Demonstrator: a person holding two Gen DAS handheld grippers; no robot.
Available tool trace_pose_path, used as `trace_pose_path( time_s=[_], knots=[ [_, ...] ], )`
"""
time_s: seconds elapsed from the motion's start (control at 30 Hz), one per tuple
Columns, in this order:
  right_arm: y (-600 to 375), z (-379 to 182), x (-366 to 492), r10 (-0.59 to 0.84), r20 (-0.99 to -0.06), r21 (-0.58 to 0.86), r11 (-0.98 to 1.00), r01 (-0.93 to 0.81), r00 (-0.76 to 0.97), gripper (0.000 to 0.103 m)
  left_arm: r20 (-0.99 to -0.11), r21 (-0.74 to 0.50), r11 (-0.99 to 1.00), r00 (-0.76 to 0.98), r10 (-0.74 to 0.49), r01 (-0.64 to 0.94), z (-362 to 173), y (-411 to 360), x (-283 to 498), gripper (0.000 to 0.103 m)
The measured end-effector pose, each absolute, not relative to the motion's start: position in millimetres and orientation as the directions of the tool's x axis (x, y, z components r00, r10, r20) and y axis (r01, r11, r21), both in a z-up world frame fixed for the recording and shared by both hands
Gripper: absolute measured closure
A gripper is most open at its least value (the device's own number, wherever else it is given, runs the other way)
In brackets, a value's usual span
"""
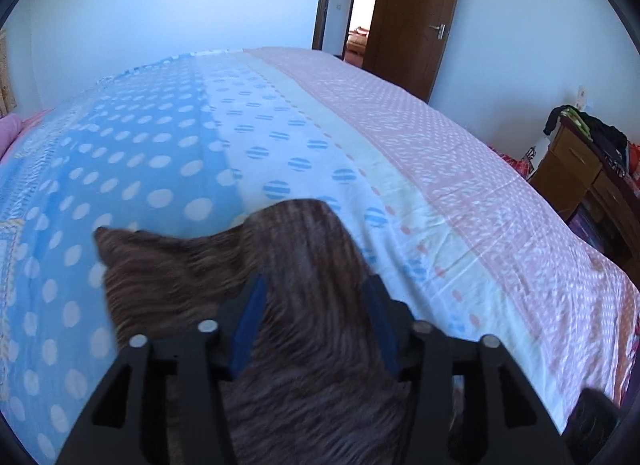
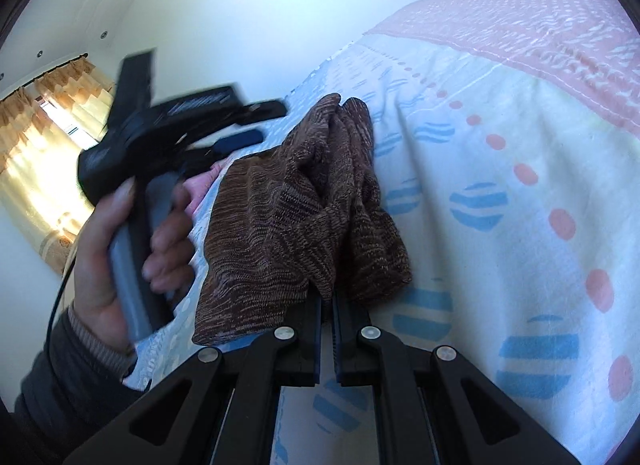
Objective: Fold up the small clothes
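Note:
A small brown knitted garment point(image 2: 296, 201) lies bunched on the bed. My right gripper point(image 2: 328, 301) is shut on its near edge and holds it. In the left wrist view the same brown garment point(image 1: 304, 265) lies between and over the blue-padded fingers point(image 1: 252, 309) of my left gripper point(image 1: 316, 285), whose jaws stand apart. In the right wrist view the left gripper point(image 2: 248, 125) is seen held in a hand to the left of the garment, its fingers apart just above the cloth.
The bed point(image 1: 440, 169) carries a sheet with blue dots, a cream band and a pink band. A wooden door point(image 1: 420, 13) and a wooden cabinet point(image 1: 580, 169) with dark clothes stand to the right. Curtains point(image 2: 40, 137) hang at the window.

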State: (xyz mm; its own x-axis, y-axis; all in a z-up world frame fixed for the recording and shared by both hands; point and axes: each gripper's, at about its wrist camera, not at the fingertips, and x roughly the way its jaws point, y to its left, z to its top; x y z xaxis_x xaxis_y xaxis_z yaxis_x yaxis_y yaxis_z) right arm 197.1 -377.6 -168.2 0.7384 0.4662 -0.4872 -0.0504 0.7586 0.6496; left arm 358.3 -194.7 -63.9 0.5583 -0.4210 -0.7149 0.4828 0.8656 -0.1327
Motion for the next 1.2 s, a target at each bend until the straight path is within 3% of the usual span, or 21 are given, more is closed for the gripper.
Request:
trace_pose_path(
  time_s=[0.03,0.2,0.3,0.33,0.37,0.5,0.53,0.57,0.6,0.67,0.83,0.9,0.97,1.03,1.2],
  knots=[
    [-378.3,-167.3,196.0,0.461,-0.486,0.648,0.76,-0.048,0.742,0.099,-0.712,-0.103,0.877,0.581,-0.394,0.469,-65.3,-184.2,350.1,0.035],
    [-383.5,-141.8,172.3,0.339,-0.455,0.583,0.812,-0.013,0.823,0.091,-0.705,-0.015,0.917,0.646,-0.293,0.4,-91.3,-135.5,323.3,0.031],
    [-381.2,-122.5,170.1,0.305,-0.434,0.532,0.846,-0.033,0.848,0.07,-0.713,-0.055,0.92,0.629,-0.308,0.388,-111.5,-113.8,311.7,0.03],
    [-379.0,-118.5,176.6,0.317,-0.438,0.524,0.85,-0.047,0.841,0.06,-0.713,-0.074,0.917,0.622,-0.323,0.392,-118.2,-109.4,308.9,0.024],
    [-376.0,-115.7,182.7,0.324,-0.444,0.516,0.855,-0.057,0.835,0.057,-0.715,-0.072,0.919,0.623,-0.318,0.387,-124.0,-107.7,307.3,0.019],
    [-355.3,-114.3,217.2,0.364,-0.544,0.45,0.887,-0.103,0.756,0.058,-0.709,-0.093,0.911,0.616,-0.343,0.401,-127.5,-105.4,306.1,0.019],
    [-352.4,-121.5,224.7,0.353,-0.597,0.434,0.897,-0.081,0.72,0.071,-0.706,-0.097,0.909,0.616,-0.349,0.405,-128.0,-104.5,305.9,0.019],
    [-352.5,-129.7,228.9,0.334,-0.644,0.414,0.909,-0.053,0.688,0.091,-0.706,-0.104,0.907,0.612,-0.356,0.408,-128.6,-103.5,306.0,0.019],
    [-354.8,-135.7,227.2,0.318,-0.666,0.402,0.915,-0.035,0.675,0.097,-0.707,-0.112,0.905,0.607,-0.362,0.41,-128.8,-101.2,305.2,0.019],
    [-362.2,-142.7,218.4,0.324,-0.677,0.411,0.911,-0.026,0.661,0.098,-0.705,-0.124,0.898,0.6,-0.379,0.422,-128.9,-96.7,302.0,0.011],
    [-367.1,-123.8,211.4,0.298,-0.678,0.361,0.931,-0.049,0.672,0.098,-0.724,-0.125,0.911,0.592,-0.354,0.392,-134.5,-92.8,304.3,0.006],
    [-369.4,-113.7,215.6,0.285,-0.659,0.355,0.934,-0.046,0.696,0.093,-0.738,-0.143,0.911,0.572,-0.358,0.386,-137.7,-90.8,307.3,0.006],
    [-373.6,-88.2,244.5,0.315,-0.602,0.39,0.918,-0.074,0.734,0.065,-0.739,-0.176,0.908,0.559,-0.377,0.38,-139.8,-86.3,311.0,0.003],
    [-373.0,-81.1,278.8,0.331,-0.602,0.403,0.912,-0.081,0.727,0.063,-0.737,-0.224,0.903,0.542,-0.403,0.366,-142.1,-80.2,315.1,0.003],
    [-360.5,-102.6,376.0,0.336,-0.716,0.375,0.925,-0.069,0.612,0.063,-0.727,-0.255,0.898,0.541,-0.422,0.358,-142.7,-76.3,315.4,0.003]
  ],
)
